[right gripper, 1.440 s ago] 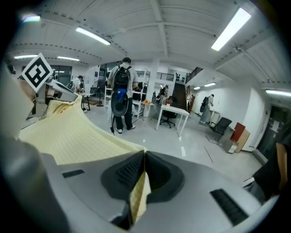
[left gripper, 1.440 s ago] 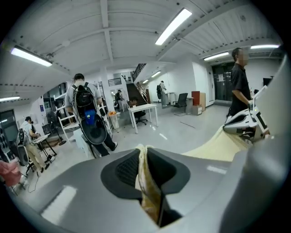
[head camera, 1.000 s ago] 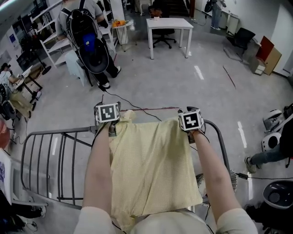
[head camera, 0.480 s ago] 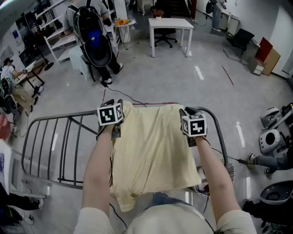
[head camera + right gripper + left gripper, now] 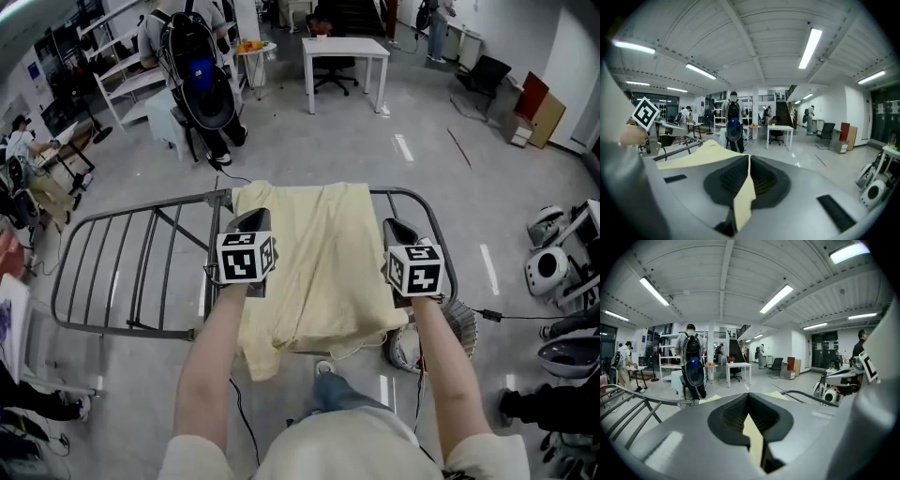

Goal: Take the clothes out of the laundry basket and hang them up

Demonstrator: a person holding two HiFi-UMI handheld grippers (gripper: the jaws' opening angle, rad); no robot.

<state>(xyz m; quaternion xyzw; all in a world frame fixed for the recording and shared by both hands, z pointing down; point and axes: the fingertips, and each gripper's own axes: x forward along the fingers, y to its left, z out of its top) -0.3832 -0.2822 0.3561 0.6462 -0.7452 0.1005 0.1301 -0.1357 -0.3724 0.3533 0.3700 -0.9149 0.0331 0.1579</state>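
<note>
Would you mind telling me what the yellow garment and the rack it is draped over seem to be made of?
The yellow garment looks like thin cloth, perhaps cotton or a blend, with a matte finish: it drapes and folds softly. The rack is likely metal tube and rod, painted or coated grey: the bars are thin and evenly bent, with a dull sheen.

Left gripper (image 5: 251,220) and right gripper (image 5: 401,230) closed on yellow garment (image 5: 314,253) — carried forward over drying rack (image 5: 150,208)

The garment (image 5: 314,262) is pale yellow, the drying rack (image 5: 211,197) dark grey. The left gripper (image 5: 251,220) and right gripper (image 5: 398,230) are grey, with black-and-white marker cubes.
</note>
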